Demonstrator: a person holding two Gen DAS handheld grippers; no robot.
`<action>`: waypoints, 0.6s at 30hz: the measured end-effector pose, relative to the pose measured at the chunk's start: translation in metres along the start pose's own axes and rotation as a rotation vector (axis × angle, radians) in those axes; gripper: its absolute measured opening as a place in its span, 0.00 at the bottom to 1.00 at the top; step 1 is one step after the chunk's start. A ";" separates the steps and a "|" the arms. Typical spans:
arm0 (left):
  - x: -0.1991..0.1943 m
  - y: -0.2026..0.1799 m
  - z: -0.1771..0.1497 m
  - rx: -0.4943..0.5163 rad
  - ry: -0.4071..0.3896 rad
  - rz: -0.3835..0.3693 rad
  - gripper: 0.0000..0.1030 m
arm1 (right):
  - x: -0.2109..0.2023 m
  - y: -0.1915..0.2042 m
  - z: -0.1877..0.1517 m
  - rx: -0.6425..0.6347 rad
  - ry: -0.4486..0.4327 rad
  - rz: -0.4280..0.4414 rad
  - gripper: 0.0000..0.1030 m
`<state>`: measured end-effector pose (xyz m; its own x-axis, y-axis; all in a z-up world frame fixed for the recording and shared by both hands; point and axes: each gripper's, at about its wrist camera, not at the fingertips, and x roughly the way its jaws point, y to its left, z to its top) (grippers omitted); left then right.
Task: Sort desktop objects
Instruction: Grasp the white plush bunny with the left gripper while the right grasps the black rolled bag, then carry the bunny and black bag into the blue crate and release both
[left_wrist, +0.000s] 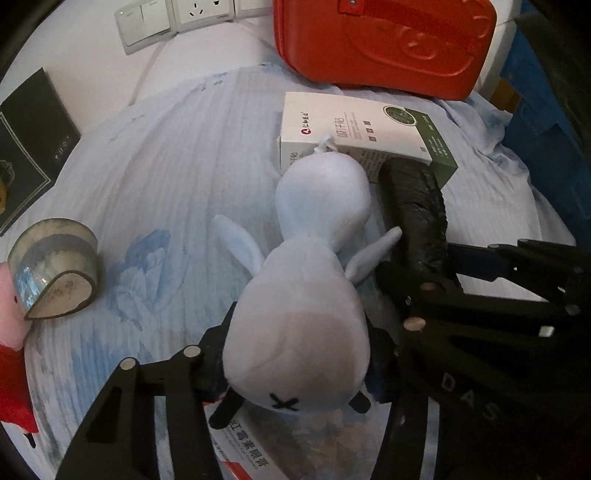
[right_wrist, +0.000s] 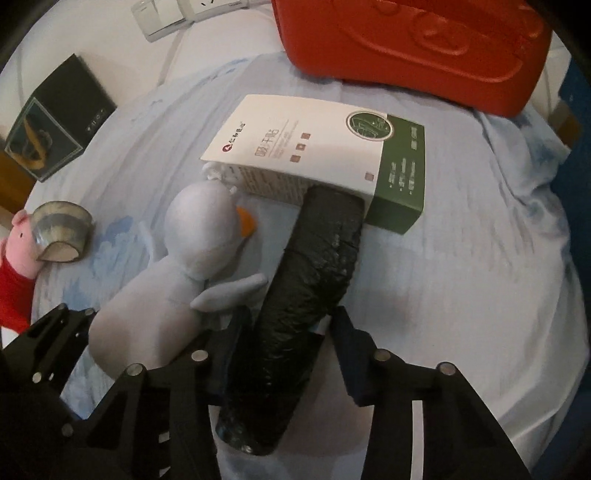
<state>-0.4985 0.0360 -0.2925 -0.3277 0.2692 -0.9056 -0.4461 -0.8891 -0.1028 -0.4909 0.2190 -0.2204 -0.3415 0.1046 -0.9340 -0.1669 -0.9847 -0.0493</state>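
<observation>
Gripping the blue plush, left claw; right claw clamps black roll.

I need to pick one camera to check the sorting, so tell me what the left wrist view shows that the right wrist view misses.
Only the left wrist view: the printed packet under the toy's base, and the stitched cross on that base.
Only the right wrist view: the toy's orange beak.
Both: the pale blue plush toy, black roll, white and green box, red case, tape roll, pink pig toy.
</observation>
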 end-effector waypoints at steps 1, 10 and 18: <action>-0.002 0.001 -0.001 -0.010 -0.001 -0.004 0.52 | -0.001 0.000 -0.001 -0.005 -0.004 0.000 0.41; -0.042 -0.001 -0.013 -0.025 -0.063 -0.009 0.52 | -0.024 -0.015 -0.017 0.007 -0.031 0.032 0.33; -0.100 0.001 -0.024 -0.037 -0.147 0.011 0.52 | -0.083 -0.010 -0.033 -0.045 -0.129 0.021 0.33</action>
<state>-0.4456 -0.0009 -0.2117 -0.4518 0.3085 -0.8371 -0.4115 -0.9046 -0.1113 -0.4304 0.2159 -0.1537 -0.4613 0.0985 -0.8818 -0.1183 -0.9918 -0.0488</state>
